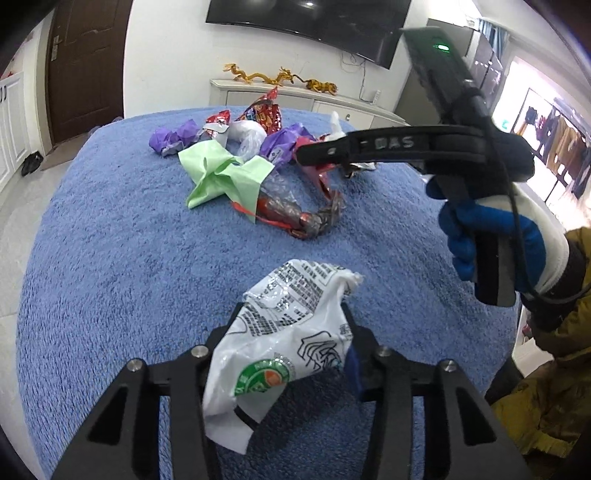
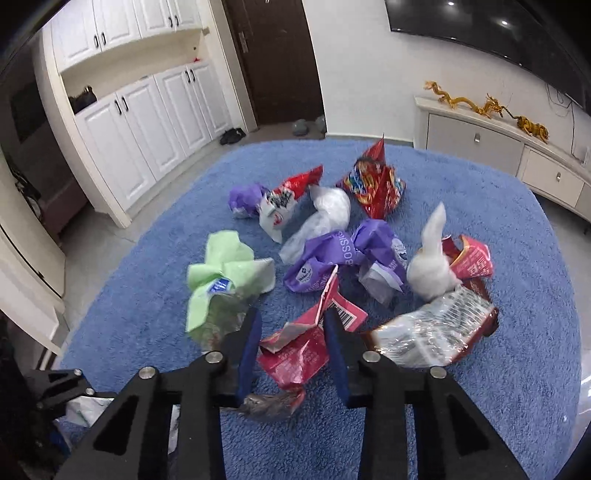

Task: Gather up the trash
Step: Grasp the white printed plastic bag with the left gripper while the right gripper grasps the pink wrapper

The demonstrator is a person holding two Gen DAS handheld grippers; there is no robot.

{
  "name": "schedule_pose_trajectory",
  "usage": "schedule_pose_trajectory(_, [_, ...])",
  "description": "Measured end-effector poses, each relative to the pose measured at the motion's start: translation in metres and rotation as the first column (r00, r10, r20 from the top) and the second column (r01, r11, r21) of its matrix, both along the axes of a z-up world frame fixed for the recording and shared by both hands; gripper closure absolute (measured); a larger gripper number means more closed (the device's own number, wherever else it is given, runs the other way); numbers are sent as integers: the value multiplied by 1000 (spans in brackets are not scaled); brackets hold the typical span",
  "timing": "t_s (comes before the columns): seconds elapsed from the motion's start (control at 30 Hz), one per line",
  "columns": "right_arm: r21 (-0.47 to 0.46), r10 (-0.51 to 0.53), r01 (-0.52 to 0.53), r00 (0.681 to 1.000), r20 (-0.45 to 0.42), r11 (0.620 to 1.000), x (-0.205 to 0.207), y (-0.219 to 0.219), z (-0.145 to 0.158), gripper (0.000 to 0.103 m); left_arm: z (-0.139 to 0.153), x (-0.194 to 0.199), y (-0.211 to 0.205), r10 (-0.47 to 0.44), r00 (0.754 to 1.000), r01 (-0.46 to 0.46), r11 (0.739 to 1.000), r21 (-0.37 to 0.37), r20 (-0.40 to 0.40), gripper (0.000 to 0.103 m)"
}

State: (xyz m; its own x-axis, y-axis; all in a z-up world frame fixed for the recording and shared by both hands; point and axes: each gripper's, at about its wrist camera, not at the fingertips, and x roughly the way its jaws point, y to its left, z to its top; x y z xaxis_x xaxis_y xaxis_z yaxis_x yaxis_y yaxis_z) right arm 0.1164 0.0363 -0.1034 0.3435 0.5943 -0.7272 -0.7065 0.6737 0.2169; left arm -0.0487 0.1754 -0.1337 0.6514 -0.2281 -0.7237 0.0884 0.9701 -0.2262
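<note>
My left gripper is shut on a white printed plastic bag and holds it above the blue cloth. My right gripper is open over the trash pile, its jaws on either side of a crumpled red wrapper. In the left wrist view the right gripper reaches in from the right above the pile. The pile holds a green wrapper, a purple wrapper, a white bag, a clear printed wrapper and a red snack bag.
The blue fuzzy cloth covers the table. A white sideboard with golden dragon figures stands behind, under a wall TV. White cabinets and a dark door stand to the left.
</note>
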Motion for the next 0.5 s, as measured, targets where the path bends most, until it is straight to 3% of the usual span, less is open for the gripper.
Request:
schedule_pose_trajectory(0.23, [142, -17, 24, 999, -50, 990, -7, -32, 19, 78, 27, -6, -2, 42, 998, -42, 999, 9, 47, 62])
schedule_pose_trajectory(0.5, [304, -52, 71, 996, -70, 950, -11, -85, 50, 86, 69, 12, -28, 29, 993, -34, 999, 42, 112, 62])
